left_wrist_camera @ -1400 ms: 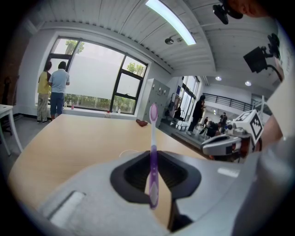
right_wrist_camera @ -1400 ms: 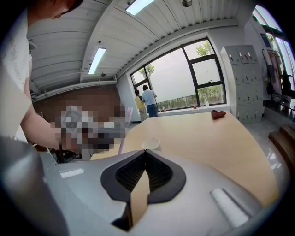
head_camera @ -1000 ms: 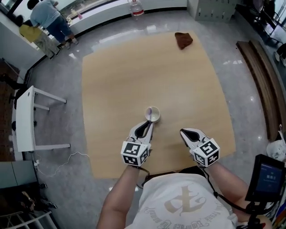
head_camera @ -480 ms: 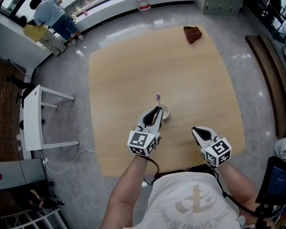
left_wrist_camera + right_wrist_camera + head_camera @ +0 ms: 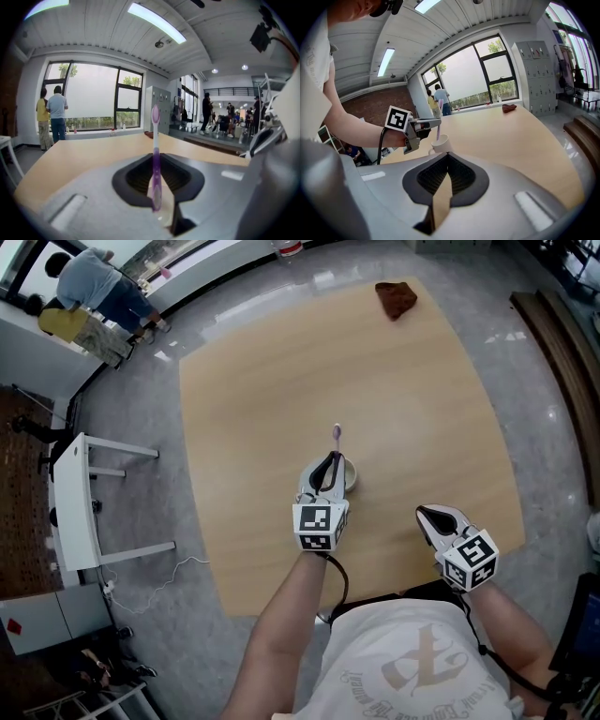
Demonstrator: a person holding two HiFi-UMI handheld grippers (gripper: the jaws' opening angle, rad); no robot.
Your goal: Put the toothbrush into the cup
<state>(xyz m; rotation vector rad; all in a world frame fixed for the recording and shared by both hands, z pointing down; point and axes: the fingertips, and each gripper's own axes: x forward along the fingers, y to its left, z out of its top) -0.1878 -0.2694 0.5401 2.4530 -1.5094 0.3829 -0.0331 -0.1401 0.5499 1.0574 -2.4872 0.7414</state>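
Tan wooden table (image 5: 262,371) on a grey polished floor (image 5: 150,413), holding the following.

1. Toothbrush (image 5: 155,159): purple translucent handle, white neck, pale lilac head uppermost. It stood upright. You held it low on the handle in your left gripper (image 5: 328,467), with the jaws clenched against both sides of it. Its lower end was at the mouth of the cup, and how deep it reached could not be told.
2. Cup (image 5: 348,478): small, white, upright on the table, beneath the left gripper's tips.
3. Your right gripper (image 5: 430,516): to the right of the cup and well apart from it, near the table's front edge. Its jaws were pressed together with nothing between them.
4. Brown cloth (image 5: 396,299): crumpled, at the far right corner.
5. Two people (image 5: 89,287): standing at the window (image 5: 93,101), beyond the table's far left corner.
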